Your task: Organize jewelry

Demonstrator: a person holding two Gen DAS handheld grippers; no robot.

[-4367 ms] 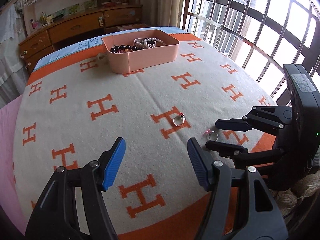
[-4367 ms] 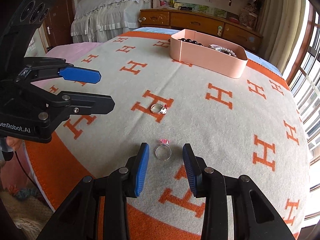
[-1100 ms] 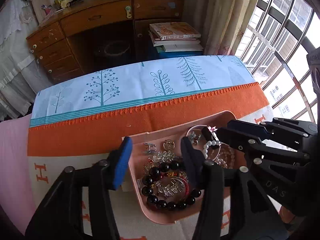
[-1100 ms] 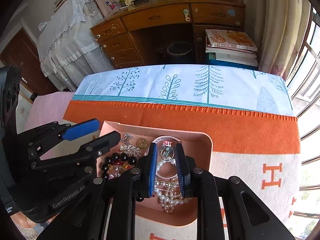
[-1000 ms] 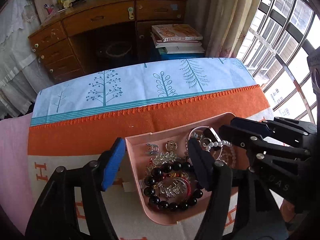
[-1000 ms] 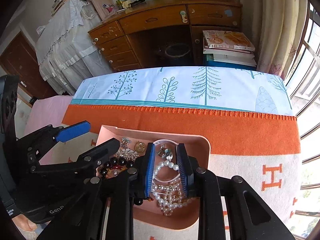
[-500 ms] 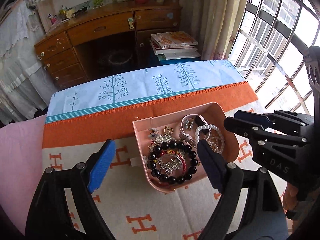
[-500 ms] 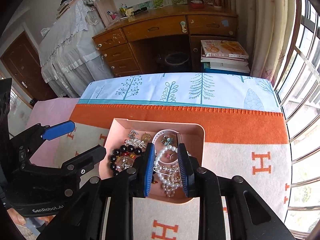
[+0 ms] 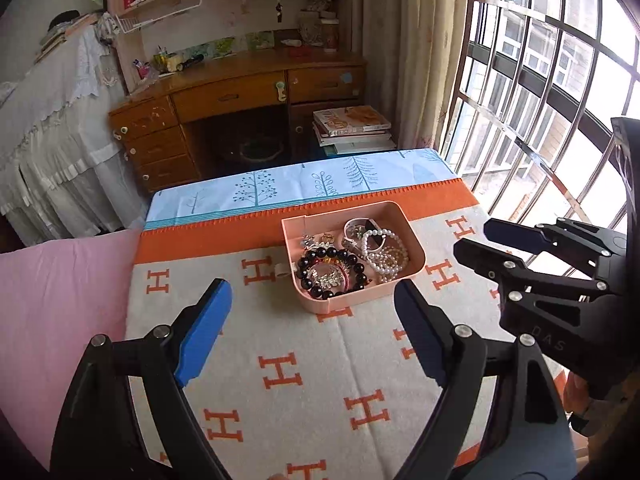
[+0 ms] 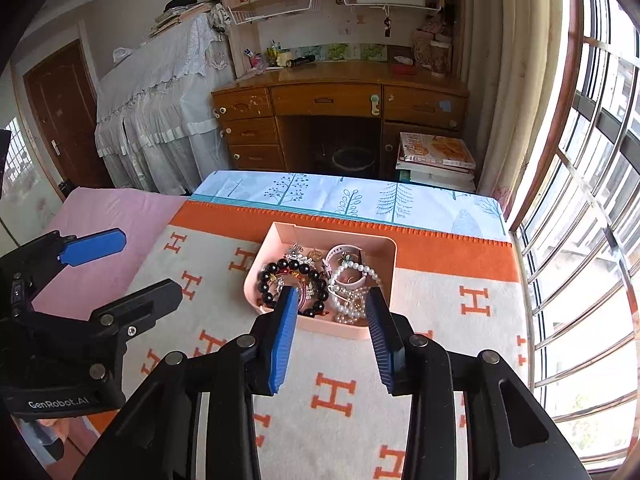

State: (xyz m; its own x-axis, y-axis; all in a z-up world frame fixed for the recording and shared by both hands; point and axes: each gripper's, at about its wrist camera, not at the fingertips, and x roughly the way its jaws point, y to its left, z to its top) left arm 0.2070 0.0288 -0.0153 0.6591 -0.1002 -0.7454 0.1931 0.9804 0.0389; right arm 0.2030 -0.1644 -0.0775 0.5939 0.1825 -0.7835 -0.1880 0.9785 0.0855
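Note:
A pink tray (image 9: 416,254) (image 10: 260,258) sits on the orange-and-cream blanket near its far edge. It holds a black bead bracelet (image 9: 320,258) (image 10: 276,270), white pearl strands (image 9: 384,256) (image 10: 352,292) and several small sparkly pieces. My left gripper (image 9: 310,324) is open and empty, raised above the blanket on the near side of the tray. My right gripper (image 10: 332,328) is open and empty, raised over the tray's near edge. Each gripper shows in the other's view: the right one (image 9: 500,244), the left one (image 10: 132,264).
The blanket (image 9: 300,360) covers a bed with a pink sheet (image 9: 60,280) at the left and a blue tree-print cloth (image 9: 300,188) beyond. A wooden desk (image 9: 240,92), a stack of books (image 9: 352,124) and a barred window (image 9: 540,80) stand behind.
Both grippers have pulled back and up from the tray. The right gripper has opened wider and let its ring go into the tray.

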